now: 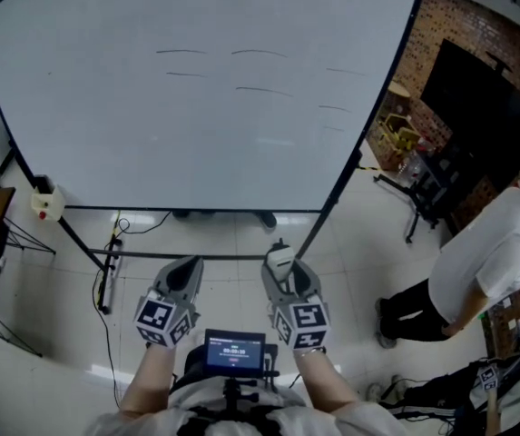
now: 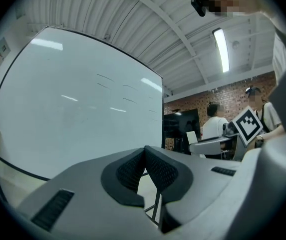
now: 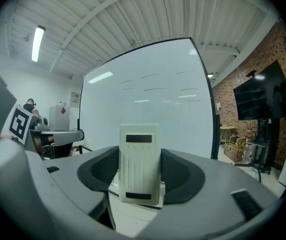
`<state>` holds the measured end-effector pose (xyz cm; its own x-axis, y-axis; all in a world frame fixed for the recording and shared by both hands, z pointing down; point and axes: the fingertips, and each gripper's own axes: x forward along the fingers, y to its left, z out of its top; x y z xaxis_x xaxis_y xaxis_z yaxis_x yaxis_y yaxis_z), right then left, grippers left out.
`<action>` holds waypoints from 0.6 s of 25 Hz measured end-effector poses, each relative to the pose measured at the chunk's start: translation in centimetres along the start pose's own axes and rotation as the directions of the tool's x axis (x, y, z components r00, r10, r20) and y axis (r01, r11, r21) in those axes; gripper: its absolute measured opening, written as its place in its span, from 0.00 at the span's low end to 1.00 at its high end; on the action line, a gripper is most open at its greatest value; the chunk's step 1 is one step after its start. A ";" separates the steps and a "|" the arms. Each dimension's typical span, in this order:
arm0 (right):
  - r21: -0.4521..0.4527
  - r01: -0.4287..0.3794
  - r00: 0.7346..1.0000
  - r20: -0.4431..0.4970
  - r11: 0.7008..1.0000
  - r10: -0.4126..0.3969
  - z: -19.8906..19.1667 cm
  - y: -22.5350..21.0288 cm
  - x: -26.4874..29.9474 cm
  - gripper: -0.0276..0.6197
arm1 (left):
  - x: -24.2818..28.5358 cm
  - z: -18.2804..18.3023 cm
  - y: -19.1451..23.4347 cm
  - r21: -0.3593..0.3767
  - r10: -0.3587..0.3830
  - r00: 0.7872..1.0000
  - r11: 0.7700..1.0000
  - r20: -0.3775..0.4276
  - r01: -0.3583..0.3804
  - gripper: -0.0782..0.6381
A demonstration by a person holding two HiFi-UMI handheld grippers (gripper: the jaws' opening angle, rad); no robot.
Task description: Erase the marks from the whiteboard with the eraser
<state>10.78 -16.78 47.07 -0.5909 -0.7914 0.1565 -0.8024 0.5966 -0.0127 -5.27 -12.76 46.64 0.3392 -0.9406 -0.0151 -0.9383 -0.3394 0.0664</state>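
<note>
Currently both grippers hang low before the whiteboard [image 1: 196, 125], well short of its bottom edge, so no wiping has begun. We note the marks [image 1: 260, 54]: a handful of short, thin dark strokes in the board's upper half, spread from centre out to the right edge, the rightmost ones very faint. The right gripper [image 1: 282, 272] is clamped on the eraser [image 1: 279, 255], a cream block standing upright between the jaws with its slotted back towards the camera; the right gripper view shows the pads pressed on its two long sides [image 3: 140, 154]. The left gripper [image 1: 185, 269] carries nothing, its jaws closed pad to pad [image 2: 143, 160]. A small red-and-cream holder [image 1: 47, 203] hangs at the board's lower left corner. A person in a white shirt [image 1: 482, 257] stands off beyond the right edge. Risks as we judge them: the eraser is gripped only by its sides, so a hard push against the board could twist it or slide it out of the jaws. We cannot tell which face carries the felt, and the wrong face would smear. The board stands on a floor frame and may rock or roll under pressure. The faint right-edge strokes are easily missed.
</note>
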 end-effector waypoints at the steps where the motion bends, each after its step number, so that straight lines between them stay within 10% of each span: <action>1: -0.001 -0.009 1.000 -0.002 1.000 0.009 -0.3 0.1 -0.9 0.46 | -0.6 -0.2 -0.9 0.000 0.004 1.000 1.000 -0.002 -0.004 0.12; 15: 0.034 -0.018 0.999 0.031 0.999 0.017 -0.3 -1.6 -4.5 0.46 | -0.7 1.2 -4.9 0.011 -0.022 1.000 1.000 0.010 0.022 0.12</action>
<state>14.78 -14.15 46.66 -0.6065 -0.7851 0.1260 -0.7942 0.6056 -0.0490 -0.94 -10.47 45.11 0.3592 -0.9329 -0.0265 -0.9313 -0.3602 0.0547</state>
